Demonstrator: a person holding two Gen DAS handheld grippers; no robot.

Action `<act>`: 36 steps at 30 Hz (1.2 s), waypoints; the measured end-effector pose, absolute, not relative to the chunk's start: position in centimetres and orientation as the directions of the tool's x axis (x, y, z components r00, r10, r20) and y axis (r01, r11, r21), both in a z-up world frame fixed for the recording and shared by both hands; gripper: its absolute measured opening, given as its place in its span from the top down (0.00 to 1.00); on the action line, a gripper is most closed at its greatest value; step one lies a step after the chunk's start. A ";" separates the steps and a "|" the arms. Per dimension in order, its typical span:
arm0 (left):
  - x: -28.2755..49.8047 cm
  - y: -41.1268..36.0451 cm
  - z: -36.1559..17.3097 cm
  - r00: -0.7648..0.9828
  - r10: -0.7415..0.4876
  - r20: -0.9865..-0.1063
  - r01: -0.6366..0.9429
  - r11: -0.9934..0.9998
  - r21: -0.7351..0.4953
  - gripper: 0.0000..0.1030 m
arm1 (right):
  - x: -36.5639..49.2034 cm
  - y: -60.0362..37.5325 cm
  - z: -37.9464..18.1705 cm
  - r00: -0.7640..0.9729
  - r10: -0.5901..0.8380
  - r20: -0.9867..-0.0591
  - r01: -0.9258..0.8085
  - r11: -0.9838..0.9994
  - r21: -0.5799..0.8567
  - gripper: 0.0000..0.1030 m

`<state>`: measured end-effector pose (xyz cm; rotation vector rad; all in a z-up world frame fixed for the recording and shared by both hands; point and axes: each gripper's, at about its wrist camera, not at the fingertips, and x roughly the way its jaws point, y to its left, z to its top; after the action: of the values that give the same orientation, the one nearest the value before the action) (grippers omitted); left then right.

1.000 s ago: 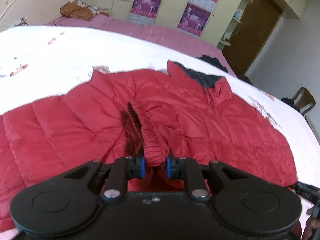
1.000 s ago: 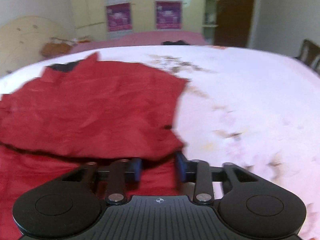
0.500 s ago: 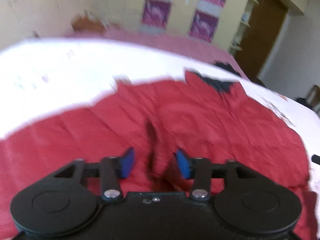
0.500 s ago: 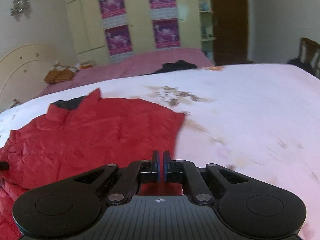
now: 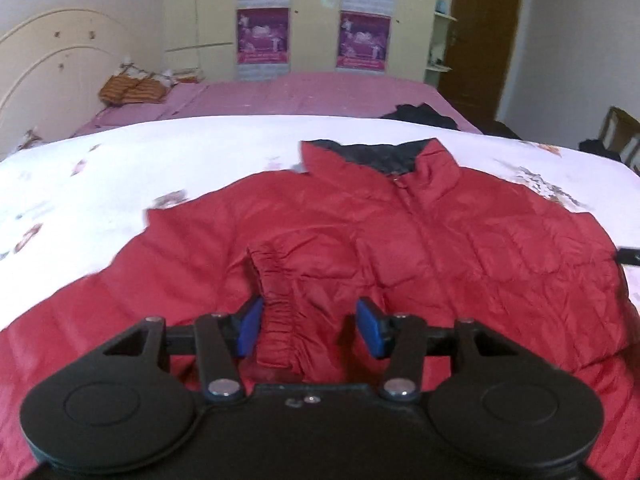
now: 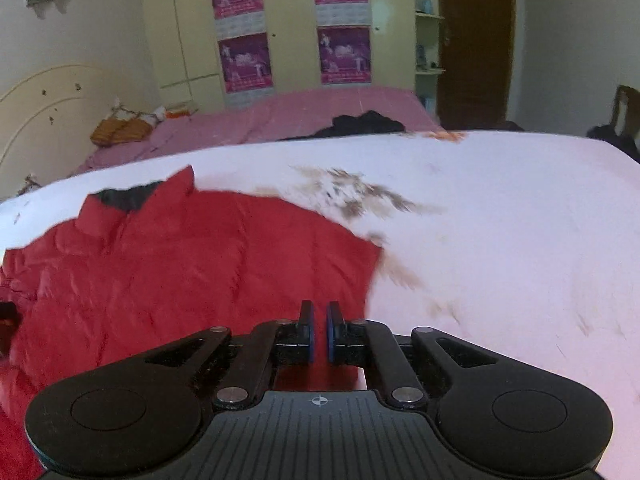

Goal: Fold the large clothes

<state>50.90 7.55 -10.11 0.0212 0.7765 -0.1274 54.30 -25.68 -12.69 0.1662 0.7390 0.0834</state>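
Released, the sleeve cuff [image 5: 276, 304] lies between spread left fingers [image 5: 249, 326]; right fingers [image 6: 307, 330] look pressed together.

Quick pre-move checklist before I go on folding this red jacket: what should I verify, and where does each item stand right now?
1. Left claw clear of the sleeve cuff: ok. Pads stand apart; the cuff lies between them, unpinched.
2. Sleeve laid across the red jacket front: ok. The cuff rests on the chest panel.
3. Right claw state: ok. Shut, hovering above the jacket's right edge.
4. Right claw holding fabric: cannot tell. No cloth shows between the pads.
5. Collar flat, zipper closed: ok. Dark lining shows only at the neck.
6. Room on the white bedsheet for the next fold: ok. Bare sheet beside the jacket.
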 end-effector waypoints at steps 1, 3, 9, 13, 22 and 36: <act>51.4 7.2 -10.2 0.708 -0.107 -0.698 0.125 0.992 -0.026 0.53 | 55.2 -25.2 -12.7 0.735 0.141 -0.663 -0.037 0.985 0.169 0.95; 51.9 7.1 -10.1 0.716 -0.102 -0.691 0.114 0.993 -0.028 0.53 | 56.8 -24.2 -13.3 0.725 0.146 -0.673 -0.058 0.987 0.151 0.95; 50.9 8.6 -11.9 0.671 -0.039 -0.740 0.060 0.998 0.002 0.51 | 57.3 -24.2 -15.5 0.681 0.169 -0.712 -0.063 0.983 0.174 0.95; 48.5 10.5 -11.3 0.694 -0.018 -0.719 0.005 1.000 -0.021 0.52 | 55.4 -24.8 -15.2 0.692 0.166 -0.702 -0.038 0.980 0.195 0.95; 52.4 7.6 -8.8 0.754 -0.113 -0.647 0.105 0.993 -0.051 0.25 | 57.0 -24.5 -13.7 0.743 0.148 -0.653 -0.053 0.985 0.162 0.95; 50.4 7.5 -11.3 0.694 -0.084 -0.715 0.092 0.995 -0.027 0.30 | 52.2 -27.4 -13.2 0.716 0.138 -0.684 0.036 0.972 0.234 0.95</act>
<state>50.42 7.48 -11.31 0.0115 0.7970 -0.0983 52.24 -27.41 -13.24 0.2384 0.7726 0.0570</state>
